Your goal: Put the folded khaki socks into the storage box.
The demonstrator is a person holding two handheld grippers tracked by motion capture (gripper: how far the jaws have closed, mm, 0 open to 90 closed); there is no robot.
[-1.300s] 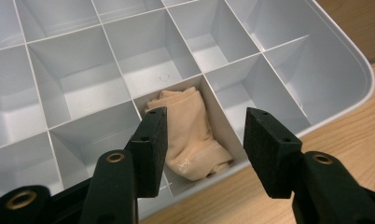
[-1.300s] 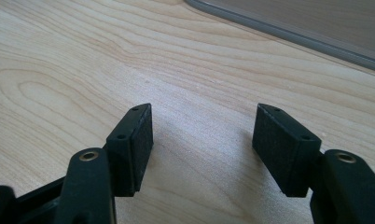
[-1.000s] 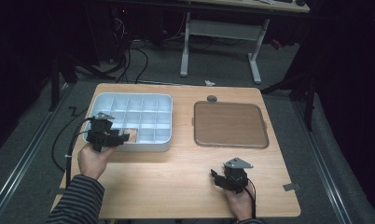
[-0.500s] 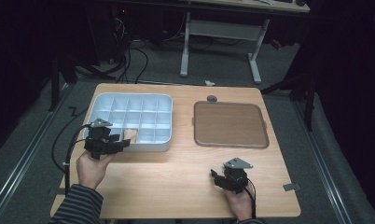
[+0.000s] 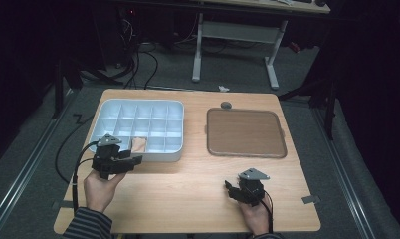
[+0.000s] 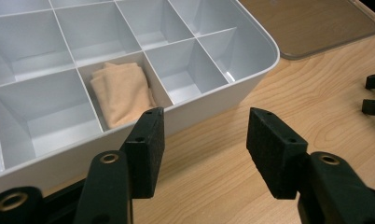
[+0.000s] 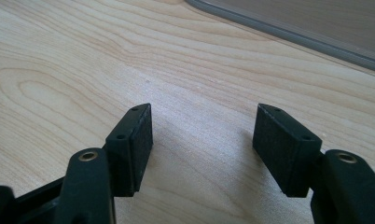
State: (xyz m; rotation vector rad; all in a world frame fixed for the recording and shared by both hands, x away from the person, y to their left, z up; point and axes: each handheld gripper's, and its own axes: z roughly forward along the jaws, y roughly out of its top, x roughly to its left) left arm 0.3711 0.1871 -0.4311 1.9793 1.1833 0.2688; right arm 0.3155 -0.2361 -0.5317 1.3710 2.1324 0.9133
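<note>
Two grippers, left [image 5: 133, 160] and right [image 5: 230, 188], stand open and empty; the folded cloth [image 6: 121, 92] lies in the tray [image 6: 251, 70] compartment, apparently dropped for sorting, left of centre.

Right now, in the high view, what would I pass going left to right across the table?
Left gripper → white divided tray holding a folded tan cloth → right gripper → brown lid.

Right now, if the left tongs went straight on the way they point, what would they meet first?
Probably bare wooden table, just off the divided white tray. The left tongs stand open, empty, aimed past its corner; beyond lies the brown lid. Depth is unclear.
</note>
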